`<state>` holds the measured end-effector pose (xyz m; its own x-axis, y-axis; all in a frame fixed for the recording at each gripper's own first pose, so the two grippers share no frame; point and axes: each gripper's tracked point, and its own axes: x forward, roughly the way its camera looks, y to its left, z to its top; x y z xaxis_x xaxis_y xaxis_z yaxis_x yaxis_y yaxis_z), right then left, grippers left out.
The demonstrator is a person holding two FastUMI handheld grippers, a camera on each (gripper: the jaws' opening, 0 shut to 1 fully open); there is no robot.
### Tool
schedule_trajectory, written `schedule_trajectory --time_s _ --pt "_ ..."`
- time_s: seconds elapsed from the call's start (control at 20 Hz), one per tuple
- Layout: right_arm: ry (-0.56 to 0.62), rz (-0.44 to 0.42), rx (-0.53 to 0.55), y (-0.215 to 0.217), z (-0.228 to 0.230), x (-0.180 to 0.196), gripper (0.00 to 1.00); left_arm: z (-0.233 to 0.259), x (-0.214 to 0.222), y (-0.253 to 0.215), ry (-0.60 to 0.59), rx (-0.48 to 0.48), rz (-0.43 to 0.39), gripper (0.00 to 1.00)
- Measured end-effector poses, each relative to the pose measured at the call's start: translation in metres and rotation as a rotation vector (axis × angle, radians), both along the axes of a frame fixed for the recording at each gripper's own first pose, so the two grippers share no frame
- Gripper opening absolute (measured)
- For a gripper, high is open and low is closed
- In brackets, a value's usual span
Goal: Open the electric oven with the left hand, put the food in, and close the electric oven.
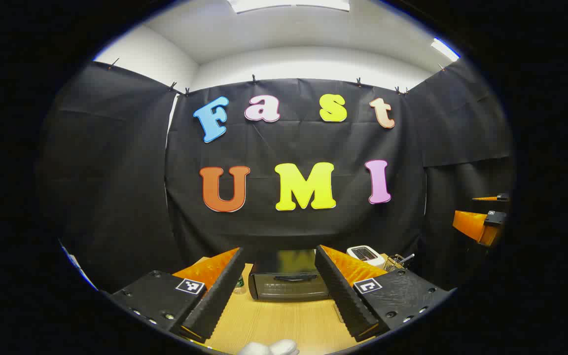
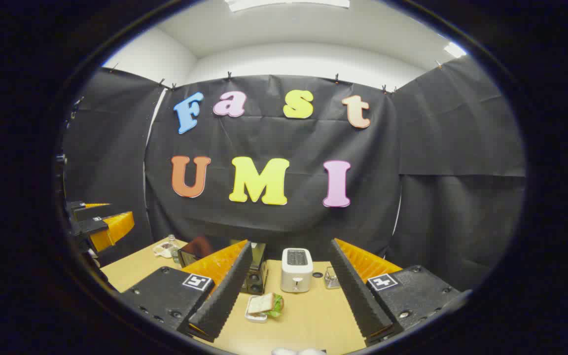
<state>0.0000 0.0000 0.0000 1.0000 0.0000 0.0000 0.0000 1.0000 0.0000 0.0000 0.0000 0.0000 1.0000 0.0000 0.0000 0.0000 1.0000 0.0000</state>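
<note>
The wooden table (image 2: pixel 308 320) bears oven (image 1: pixel 289 282), toaster (image 2: pixel 297 270) and sandwich (image 2: pixel 264 304).

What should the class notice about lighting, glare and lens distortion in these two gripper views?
Left gripper view: even ceiling light, soft glare on the closed electric oven, walls bowed by the fisheye, left gripper open. Right gripper view: same bowing, sandwich and toaster sharp, right gripper open.

Closed black oven (image 1: pixel 289 281) on table, sandwich (image 2: pixel 266 304) in front

The left gripper (image 1: pixel 280 291) and right gripper (image 2: pixel 289 291) both hover level, fingers spread wide, apparently gripping nothing.
</note>
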Motion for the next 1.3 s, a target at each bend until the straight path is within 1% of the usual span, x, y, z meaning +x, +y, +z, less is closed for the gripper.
schedule_trajectory --time_s 0.35,0.4,0.45,0.5,0.55,0.7,0.9,1.05,1.3 --pt "0.009 0.002 0.012 0.001 -0.002 0.013 0.93 -0.002 0.004 -0.001 0.003 0.014 -0.002 0.94" --pt "0.010 0.004 0.015 0.001 -0.005 0.014 1.00 -0.002 0.004 -0.001 0.006 0.014 -0.002 0.94" --pt "0.015 0.005 0.016 0.002 -0.005 0.016 0.93 -0.004 0.006 0.000 0.013 0.015 0.000 0.94" --pt "0.015 0.005 0.016 0.001 -0.006 0.017 1.00 -0.004 0.006 -0.001 0.017 0.017 -0.001 0.94" --pt "0.016 0.004 0.014 0.000 -0.007 0.018 0.92 -0.005 0.009 -0.001 0.018 0.019 -0.003 0.94" --pt "0.024 0.000 0.013 -0.002 -0.011 0.024 0.92 -0.013 0.021 -0.004 0.025 0.024 -0.004 0.94" --pt "0.034 -0.021 0.006 -0.012 -0.014 0.028 0.92 -0.040 0.055 -0.015 0.058 0.010 -0.019 0.94" --pt "0.050 -0.046 -0.009 -0.023 -0.017 0.030 0.92 -0.072 0.086 -0.028 0.111 0.000 -0.033 0.94" --pt "0.081 -0.091 -0.030 -0.039 -0.024 0.030 0.92 -0.131 0.153 -0.046 0.190 0.016 -0.046 0.94"
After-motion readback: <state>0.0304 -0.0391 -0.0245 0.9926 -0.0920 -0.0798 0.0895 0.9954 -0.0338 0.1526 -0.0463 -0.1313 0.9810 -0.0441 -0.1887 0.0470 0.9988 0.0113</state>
